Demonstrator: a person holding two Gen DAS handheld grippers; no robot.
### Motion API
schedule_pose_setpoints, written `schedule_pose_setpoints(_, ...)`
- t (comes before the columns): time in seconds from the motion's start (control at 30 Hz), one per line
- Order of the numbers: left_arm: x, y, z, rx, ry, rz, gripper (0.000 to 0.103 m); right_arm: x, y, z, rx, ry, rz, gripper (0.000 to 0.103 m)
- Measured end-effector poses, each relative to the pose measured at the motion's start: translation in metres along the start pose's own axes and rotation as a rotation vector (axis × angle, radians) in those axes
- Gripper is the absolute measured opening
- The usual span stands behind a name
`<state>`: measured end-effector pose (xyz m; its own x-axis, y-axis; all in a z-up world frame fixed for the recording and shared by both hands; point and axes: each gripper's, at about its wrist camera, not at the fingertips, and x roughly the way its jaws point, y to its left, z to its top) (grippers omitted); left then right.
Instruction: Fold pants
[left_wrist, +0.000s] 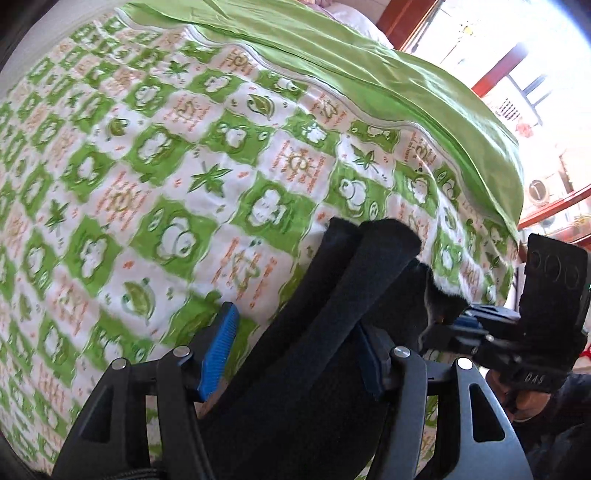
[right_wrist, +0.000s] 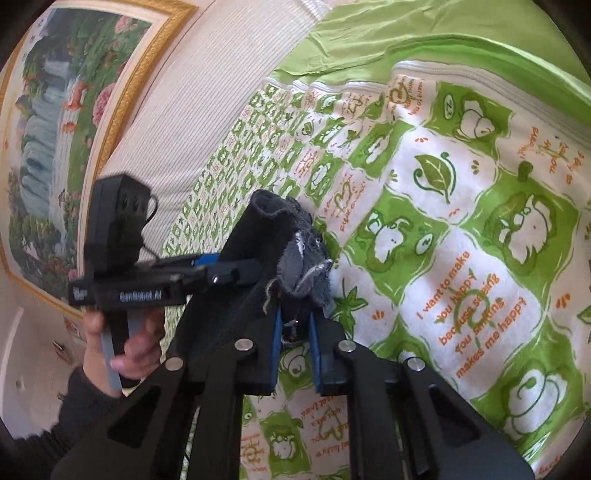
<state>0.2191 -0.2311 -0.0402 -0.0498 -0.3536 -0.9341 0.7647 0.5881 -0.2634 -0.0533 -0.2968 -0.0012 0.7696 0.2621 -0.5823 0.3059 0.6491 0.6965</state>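
I have the black pants (left_wrist: 332, 314) up off the bed (left_wrist: 147, 166), bunched and carried between both grippers above the green-and-white patterned quilt. My left gripper (left_wrist: 295, 354) stands spread wide, and a thick roll of the fabric fills the gap between its blue pads (left_wrist: 218, 350); I judge it wide because it has to span several layers at once. Whether the far pad presses on the cloth I cannot tell, as the fabric hides it. My right gripper (right_wrist: 295, 350) is pressed nearly together, pinching a thin frayed edge of the pants (right_wrist: 295, 258), probably a hem or waistband corner; a narrow pinch suits a single edge that must be steered. From the right wrist view the left gripper (right_wrist: 207, 271) comes in from the side, a hand (right_wrist: 122, 343) on its handle. The quilt's plain green border (left_wrist: 406, 85) runs along the bed's far edge, so the open patterned middle looks like the place to lay the fold down.
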Motion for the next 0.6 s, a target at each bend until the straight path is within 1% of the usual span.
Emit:
schedule_pose_setpoints(0.03,0.003,0.000,0.005,-0.014,0.019,-0.016,0.061,-0.001,0.001,0.000,-0.008,-0.003,0.004,0.015)
schedule_pose_setpoints(0.1,0.007,-0.004,0.013,-0.014,0.016,-0.041,0.059,-0.001,0.001,0.000,-0.011,-0.004,0.007,0.015)
schedule_pose_setpoints(0.13,0.008,-0.005,0.016,-0.008,0.011,-0.052,0.051,-0.001,0.001,0.000,-0.013,-0.006,0.015,0.015)
schedule_pose_setpoints(0.17,0.010,-0.008,0.019,-0.001,0.007,-0.069,0.040,-0.002,0.000,0.000,-0.015,-0.007,0.019,0.015)
schedule_pose_setpoints(0.2,0.011,-0.012,0.020,0.006,0.003,-0.091,0.034,-0.002,0.001,-0.001,-0.017,-0.008,0.023,0.015)
schedule_pose_setpoints(0.23,0.012,-0.015,0.021,0.011,0.000,-0.112,0.023,-0.002,0.001,-0.001,-0.023,-0.012,0.026,0.015)
schedule_pose_setpoints(0.27,0.013,-0.018,0.023,0.013,-0.005,-0.120,0.019,-0.002,0.001,-0.001,-0.026,-0.014,0.027,0.015)
schedule_pose_setpoints(0.4,0.004,-0.022,0.017,0.011,-0.056,-0.123,0.012,-0.006,0.002,-0.005,-0.035,-0.020,0.026,0.015)
schedule_pose_setpoints(0.5,-0.021,-0.022,0.003,0.001,-0.107,-0.139,0.011,-0.010,0.010,-0.004,-0.047,-0.027,0.037,0.015)
schedule_pose_setpoints(0.6,-0.047,-0.027,-0.009,-0.003,-0.169,-0.149,0.010,-0.017,0.024,-0.003,-0.082,-0.043,0.072,0.015)
